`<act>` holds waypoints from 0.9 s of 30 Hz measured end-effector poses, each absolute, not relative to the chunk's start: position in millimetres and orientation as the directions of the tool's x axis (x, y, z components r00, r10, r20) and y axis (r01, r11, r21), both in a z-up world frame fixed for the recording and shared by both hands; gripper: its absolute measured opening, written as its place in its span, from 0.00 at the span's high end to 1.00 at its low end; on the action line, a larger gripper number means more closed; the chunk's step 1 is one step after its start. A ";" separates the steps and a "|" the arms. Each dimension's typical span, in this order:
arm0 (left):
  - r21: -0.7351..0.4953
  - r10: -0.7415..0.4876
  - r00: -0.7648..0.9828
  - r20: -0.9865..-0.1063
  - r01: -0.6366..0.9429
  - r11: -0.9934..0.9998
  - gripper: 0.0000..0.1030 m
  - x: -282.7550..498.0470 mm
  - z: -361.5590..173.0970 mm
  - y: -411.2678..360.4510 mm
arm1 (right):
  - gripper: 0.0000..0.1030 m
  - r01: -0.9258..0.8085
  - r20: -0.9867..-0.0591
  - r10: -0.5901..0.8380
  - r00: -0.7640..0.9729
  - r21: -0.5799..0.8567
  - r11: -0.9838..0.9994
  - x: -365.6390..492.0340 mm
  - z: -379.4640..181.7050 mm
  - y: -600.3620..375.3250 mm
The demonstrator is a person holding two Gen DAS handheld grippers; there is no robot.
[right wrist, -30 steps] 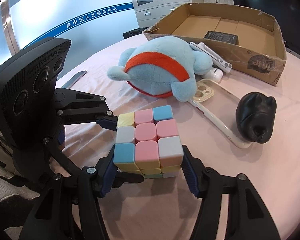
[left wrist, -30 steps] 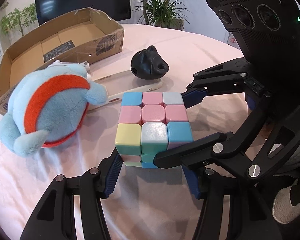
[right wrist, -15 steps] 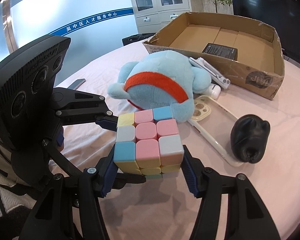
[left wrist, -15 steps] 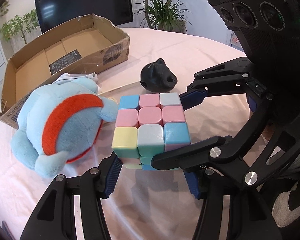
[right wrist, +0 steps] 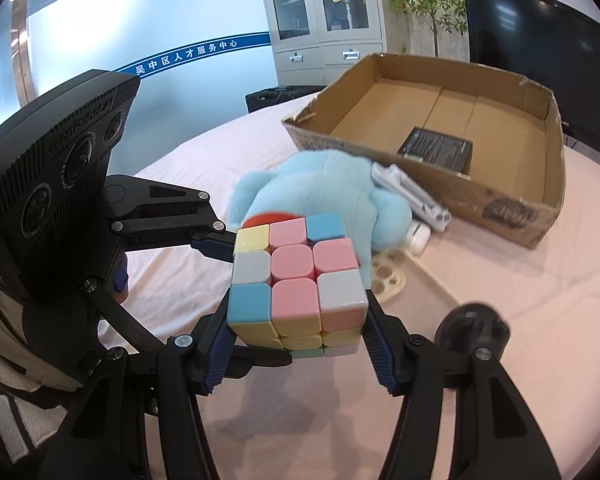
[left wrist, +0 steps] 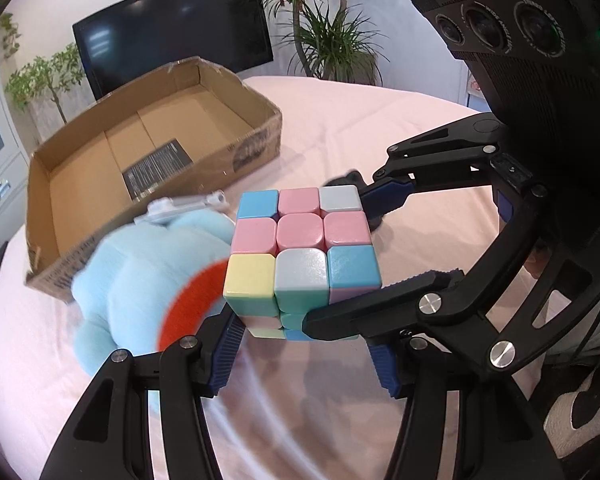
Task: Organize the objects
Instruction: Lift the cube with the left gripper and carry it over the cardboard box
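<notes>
1. Black round object (right wrist: 474, 326) and the cream phone case (right wrist: 400, 280) show clearly only in the right wrist view.
2. Pastel cube (left wrist: 302, 256), with a pink centre on top, is clamped by both the left tongs (left wrist: 306, 354) and the right tongs (right wrist: 298, 344), above the pink table (left wrist: 380, 120).
3. Compared with before, the cube is higher and the blue plush (left wrist: 148, 276) and cardboard box (left wrist: 244, 152) look nearer.

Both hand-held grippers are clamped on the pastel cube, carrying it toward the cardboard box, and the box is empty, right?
Not quite: the cardboard box is not empty. The right wrist view shows a flat black item on its floor. Both hand-held grippers do clamp the cube.
</notes>
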State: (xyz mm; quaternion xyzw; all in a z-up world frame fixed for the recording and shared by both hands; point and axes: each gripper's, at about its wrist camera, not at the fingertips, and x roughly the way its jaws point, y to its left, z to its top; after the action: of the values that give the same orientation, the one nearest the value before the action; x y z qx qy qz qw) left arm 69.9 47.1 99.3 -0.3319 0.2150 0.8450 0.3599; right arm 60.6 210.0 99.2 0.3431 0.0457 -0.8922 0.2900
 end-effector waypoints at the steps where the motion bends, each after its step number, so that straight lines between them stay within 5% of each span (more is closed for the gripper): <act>1: 0.132 0.465 -0.527 -0.711 -0.750 -0.648 0.46 68.0 102.3 46.5 | 0.46 0.549 -0.635 -0.487 -0.600 0.116 -0.828 57.7 102.7 210.0; 27: 0.315 0.417 -0.714 -0.563 -0.652 -0.690 0.46 -31.4 188.9 -6.1 | 0.46 0.612 -0.538 -0.507 -0.673 -0.021 -0.790 -48.5 180.5 171.5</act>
State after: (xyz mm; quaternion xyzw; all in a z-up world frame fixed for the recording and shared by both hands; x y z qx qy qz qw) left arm -31.4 -6.1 188.9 -0.2301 0.2548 0.8899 0.3004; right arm -48.5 171.5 180.5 0.2619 0.1001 -0.9092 0.3078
